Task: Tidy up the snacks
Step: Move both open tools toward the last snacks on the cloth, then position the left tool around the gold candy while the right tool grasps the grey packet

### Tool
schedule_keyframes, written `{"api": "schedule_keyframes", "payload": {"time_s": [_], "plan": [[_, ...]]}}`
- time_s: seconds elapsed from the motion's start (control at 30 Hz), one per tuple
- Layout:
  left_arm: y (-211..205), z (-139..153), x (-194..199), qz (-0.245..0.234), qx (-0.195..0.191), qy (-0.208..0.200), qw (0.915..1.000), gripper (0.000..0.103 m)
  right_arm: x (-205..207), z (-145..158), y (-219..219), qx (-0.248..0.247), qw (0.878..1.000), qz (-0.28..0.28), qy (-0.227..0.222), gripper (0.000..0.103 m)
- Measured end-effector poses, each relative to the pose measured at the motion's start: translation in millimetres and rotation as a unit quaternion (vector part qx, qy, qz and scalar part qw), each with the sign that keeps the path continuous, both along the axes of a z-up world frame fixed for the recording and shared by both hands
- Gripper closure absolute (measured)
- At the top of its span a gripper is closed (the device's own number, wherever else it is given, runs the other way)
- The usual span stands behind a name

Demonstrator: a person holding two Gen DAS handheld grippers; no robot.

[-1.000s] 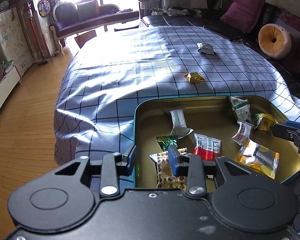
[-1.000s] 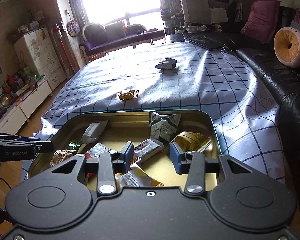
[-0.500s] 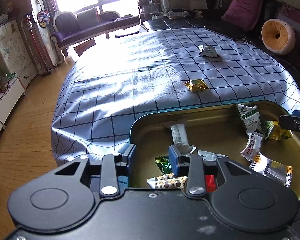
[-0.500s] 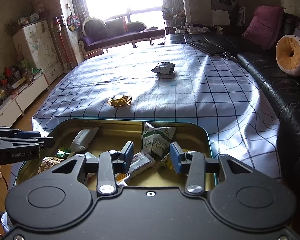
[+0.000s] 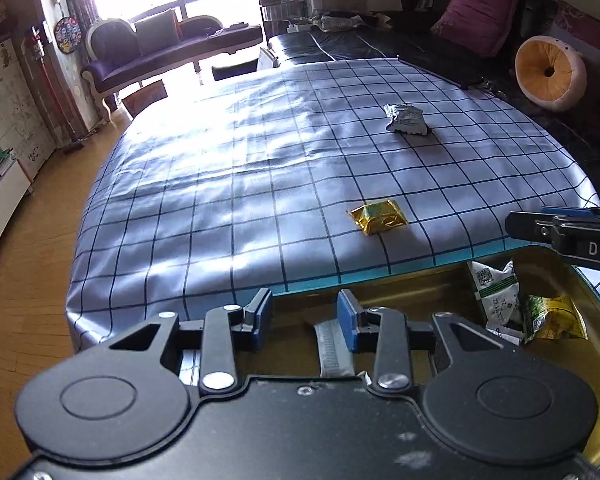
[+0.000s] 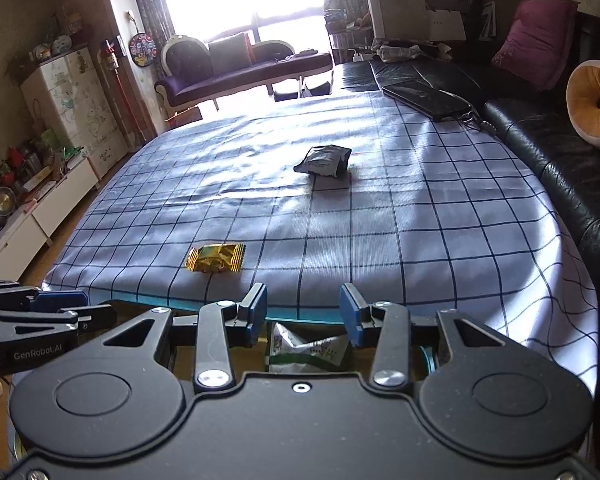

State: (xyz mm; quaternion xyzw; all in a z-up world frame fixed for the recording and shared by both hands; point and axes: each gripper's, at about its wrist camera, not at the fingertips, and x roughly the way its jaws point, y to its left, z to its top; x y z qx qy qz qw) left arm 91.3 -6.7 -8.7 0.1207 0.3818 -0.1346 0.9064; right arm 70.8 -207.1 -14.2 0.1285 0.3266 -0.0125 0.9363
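Both of your grippers have pulled back toward the near edge of the tin tray (image 5: 420,280) since a second ago. Before, both views looked down into the tray and showed many snacks; now most of the tray is hidden under the gripper bodies, and more of the checked cloth on the counter (image 5: 240,184) is in view.

Your left gripper (image 5: 305,316) has its fingers apart, with nothing gripped between them. They stand over the far left corner of the tray, and a white wrapper (image 5: 334,346) lies in the tray below the gap. Your right gripper (image 6: 303,316) also has its fingers apart and empty. They stand at the far rim of the tray, above a white and green packet (image 6: 308,354) that lies in the tray.

In the left view this white and green packet (image 5: 494,292) is at about 4 o'clock, beside a yellow and green packet (image 5: 556,316), both inside the tray. The right gripper enters this view at 3 o'clock.

Two snacks are outside the tray, in the same places on the cloth as before. The gold packet (image 5: 378,216) lies near the far rim of the tray; in the right view it is at about 10 o'clock from the fingers. The silver packet (image 5: 405,119) lies well beyond it, near the middle of the counter, at 12 o'clock in the right view.
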Motion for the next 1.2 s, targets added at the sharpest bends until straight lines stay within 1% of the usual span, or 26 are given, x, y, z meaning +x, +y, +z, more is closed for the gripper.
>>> {"api": "schedule_keyframes", "payload": {"time_s": [0.1,0.13,0.2,0.33,0.43,0.6,0.7,0.8,0.83,1.07,1.1,1.17,1.2], "plan": [[-14,1,5,-0.026,0.024,-0.026,0.999,0.066,10,-3,-8,0.011,1.0,-0.013,0.005,0.052],[-18,1,7,-0.036,0.031,-0.029,0.9984,0.066,12,-3,-9,0.013,1.0,-0.015,0.006,0.052],[-28,0,13,-0.055,0.047,-0.033,0.9969,0.066,16,-5,-13,0.013,1.0,-0.018,0.009,0.052],[-42,-6,25,-0.098,0.059,-0.031,0.9929,0.065,18,-9,-18,0.016,1.0,-0.022,0.015,0.052],[-49,-13,36,-0.106,0.063,-0.02,0.9922,0.065,19,-9,-19,0.014,1.0,-0.012,0.017,0.052],[-64,-24,54,-0.114,0.075,-0.017,0.9905,0.065,22,-10,-19,0.018,1.0,-0.007,0.013,0.052],[-70,-29,67,-0.108,0.082,-0.013,0.9907,0.065,24,-12,-20,0.026,0.999,-0.006,0.018,0.052],[-73,-32,83,-0.098,0.073,0.0,0.9925,0.064,24,-14,-20,0.025,0.999,-0.008,0.019,0.052],[-74,-33,88,-0.091,0.071,0.005,0.9933,0.063,24,-14,-21,0.024,0.999,-0.009,0.019,0.052],[-68,-30,123,-0.046,0.027,0.05,0.9973,0.061,30,-16,-21,0.019,0.999,-0.01,0.027,0.052],[-67,-30,126,-0.041,0.024,0.053,0.9975,0.061,32,-17,-21,0.018,0.999,-0.01,0.029,0.052],[-62,-28,134,-0.025,0.018,0.06,0.9977,0.055,34,-17,-21,0.021,0.999,-0.011,0.033,0.052],[-59,-28,137,-0.019,0.012,0.065,0.9976,0.054,36,-16,-22,0.022,0.999,-0.011,0.035,0.052]]}}
